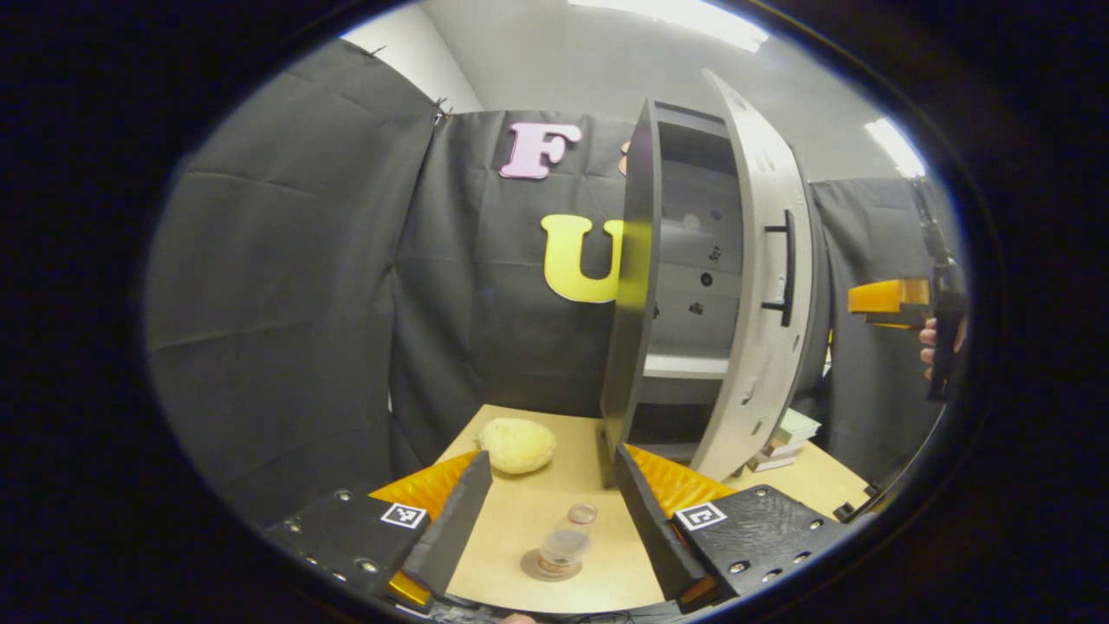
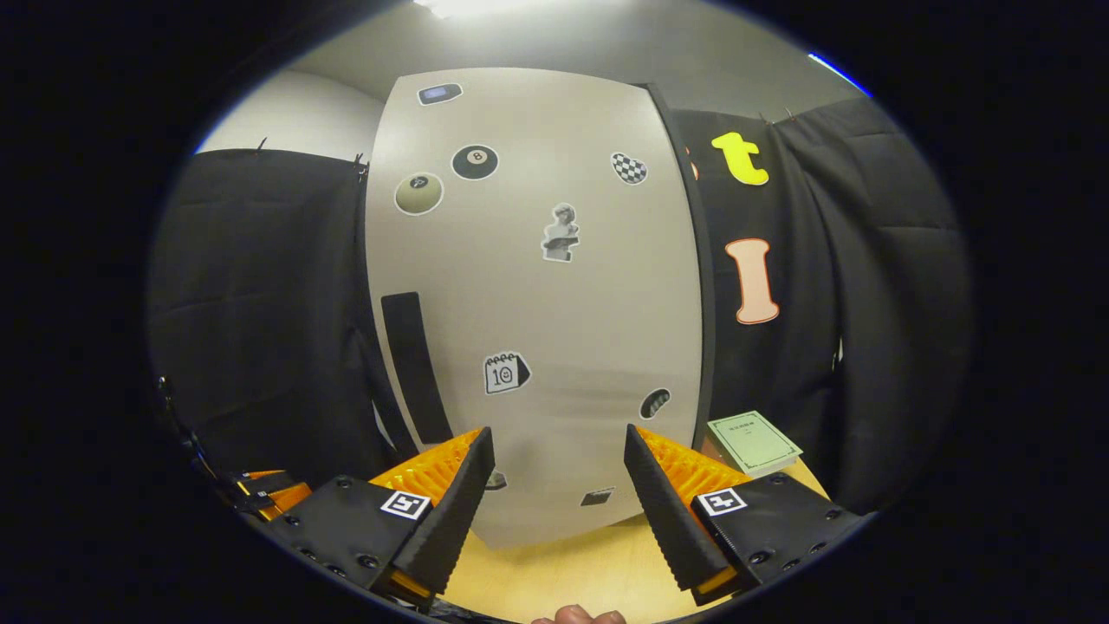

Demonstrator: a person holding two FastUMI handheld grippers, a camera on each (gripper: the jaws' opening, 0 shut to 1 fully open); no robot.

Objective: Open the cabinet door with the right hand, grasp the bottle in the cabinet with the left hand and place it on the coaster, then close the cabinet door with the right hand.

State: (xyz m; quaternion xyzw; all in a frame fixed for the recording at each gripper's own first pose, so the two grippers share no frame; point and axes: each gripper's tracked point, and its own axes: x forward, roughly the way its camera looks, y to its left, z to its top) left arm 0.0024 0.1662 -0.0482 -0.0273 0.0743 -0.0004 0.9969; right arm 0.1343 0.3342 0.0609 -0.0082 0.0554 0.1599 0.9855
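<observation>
A clear bottle (image 1: 563,544) stands upright on a round coaster (image 1: 535,568) on the wooden table, low in the left gripper view. My left gripper (image 1: 554,511) is open, its fingers spread wide on either side of the bottle and not touching it. The cabinet (image 1: 637,277) stands behind with its pale door (image 1: 762,295) ajar, black handle (image 1: 787,269) outward. My right gripper (image 1: 897,299) is held by a hand to the door's right. In the right gripper view, the right gripper (image 2: 554,498) is open and faces the stickered door (image 2: 537,286), apart from its handle (image 2: 414,368).
A yellowish rounded lump (image 1: 517,445) lies on the table (image 1: 528,511) left of the cabinet. A stack of books (image 1: 784,442) sits right of the cabinet; the green top book (image 2: 752,442) is beside the door. Black cloth walls surround the table.
</observation>
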